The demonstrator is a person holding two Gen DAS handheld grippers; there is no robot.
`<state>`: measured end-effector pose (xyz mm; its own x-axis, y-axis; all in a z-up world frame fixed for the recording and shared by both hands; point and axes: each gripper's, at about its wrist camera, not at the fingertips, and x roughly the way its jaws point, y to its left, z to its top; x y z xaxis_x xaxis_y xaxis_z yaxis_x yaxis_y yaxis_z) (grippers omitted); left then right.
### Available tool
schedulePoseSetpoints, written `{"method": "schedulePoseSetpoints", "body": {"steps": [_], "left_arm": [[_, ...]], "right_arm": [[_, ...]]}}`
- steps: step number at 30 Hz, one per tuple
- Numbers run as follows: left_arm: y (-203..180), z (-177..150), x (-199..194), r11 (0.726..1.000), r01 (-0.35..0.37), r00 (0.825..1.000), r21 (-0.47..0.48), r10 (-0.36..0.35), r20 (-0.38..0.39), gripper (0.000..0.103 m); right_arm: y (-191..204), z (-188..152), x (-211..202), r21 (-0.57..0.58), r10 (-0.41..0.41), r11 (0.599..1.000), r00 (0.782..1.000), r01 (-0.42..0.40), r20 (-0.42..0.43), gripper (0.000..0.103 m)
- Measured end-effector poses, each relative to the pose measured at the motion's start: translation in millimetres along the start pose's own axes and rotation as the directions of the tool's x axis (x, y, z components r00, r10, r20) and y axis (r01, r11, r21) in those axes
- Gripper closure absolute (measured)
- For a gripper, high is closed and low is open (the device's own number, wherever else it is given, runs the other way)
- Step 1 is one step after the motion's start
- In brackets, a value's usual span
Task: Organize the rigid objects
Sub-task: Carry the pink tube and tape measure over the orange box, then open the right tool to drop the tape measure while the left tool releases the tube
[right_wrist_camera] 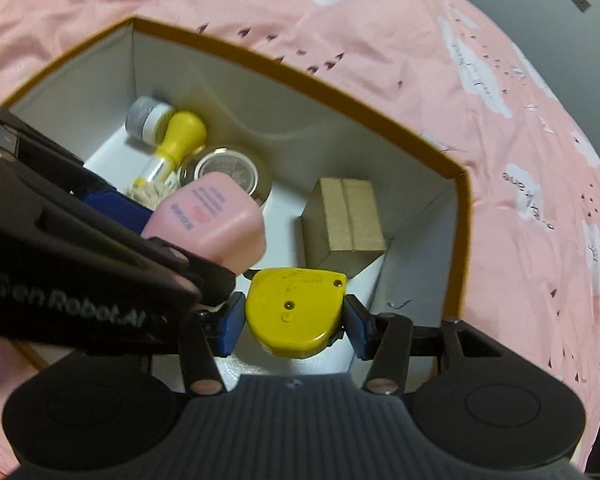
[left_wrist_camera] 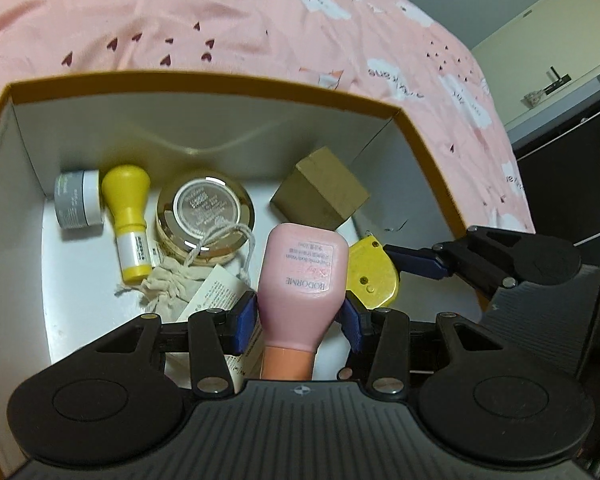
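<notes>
So, left gripper (left_wrist_camera: 300, 316) is clamped on the pink bottle (left_wrist_camera: 302, 270) near its neck, bottle held inside the box (left_wrist_camera: 204, 86). Right gripper (right_wrist_camera: 292, 320) is pinching the yellow tape measure (right_wrist_camera: 294, 314) by its sides, just beside the bottle, also inside the box. Around them: brown carton (left_wrist_camera: 320, 194) at the back right, gold tin (left_wrist_camera: 206, 218), yellow-capped tube (left_wrist_camera: 128, 220) and grey jar (left_wrist_camera: 78, 204) to the left, cloth pouch (left_wrist_camera: 172, 286) under the bottle. Risks, my read: the two grippers are crowded, so one could knock the other on release; the bottle may land on the pouch and tip against the tin
</notes>
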<state>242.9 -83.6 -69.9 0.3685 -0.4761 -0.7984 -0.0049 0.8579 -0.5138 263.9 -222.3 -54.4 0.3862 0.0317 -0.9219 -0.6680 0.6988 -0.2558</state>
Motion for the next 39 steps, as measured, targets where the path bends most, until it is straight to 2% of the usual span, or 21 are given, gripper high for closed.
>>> {"method": "schedulePoseSetpoints", "body": {"steps": [5, 14, 20, 23, 30, 35, 39], "left_arm": [[4, -1, 9, 1.000, -0.002, 1.000, -0.024, 0.001, -0.024, 0.052], [1, 4, 16, 0.998, -0.046, 0.998, -0.032, 0.045, -0.047, 0.052], [2, 5, 18, 0.998, -0.057, 0.997, -0.033, 0.055, -0.062, 0.052], [2, 7, 20, 0.997, -0.056, 0.996, -0.044, 0.052, -0.078, 0.052], [-2, 7, 26, 0.998, -0.052, 0.994, -0.040, 0.048, -0.100, 0.052], [-6, 6, 26, 0.996, -0.084, 0.991, -0.015, 0.082, -0.103, 0.052], [-4, 6, 25, 0.997, -0.073, 0.991, -0.025, 0.070, -0.118, 0.050]], "right_arm": [[-3, 2, 22, 0.008, -0.017, 1.000, 0.997, 0.018, -0.080, 0.051], [-7, 8, 32, 0.003, -0.009, 1.000, 0.991, 0.009, -0.134, 0.051], [-2, 8, 26, -0.029, -0.039, 0.999, 0.992, 0.036, -0.117, 0.048], [1, 7, 11, -0.048, -0.060, 0.997, 0.996, 0.056, -0.072, 0.035], [-3, 0, -8, -0.040, -0.114, 0.993, 0.993, 0.113, -0.042, 0.032], [-2, -3, -12, -0.030, -0.120, 0.992, 0.992, 0.119, -0.029, 0.032], [-1, -4, -12, -0.023, -0.123, 0.992, 0.992, 0.122, -0.026, 0.032]]}}
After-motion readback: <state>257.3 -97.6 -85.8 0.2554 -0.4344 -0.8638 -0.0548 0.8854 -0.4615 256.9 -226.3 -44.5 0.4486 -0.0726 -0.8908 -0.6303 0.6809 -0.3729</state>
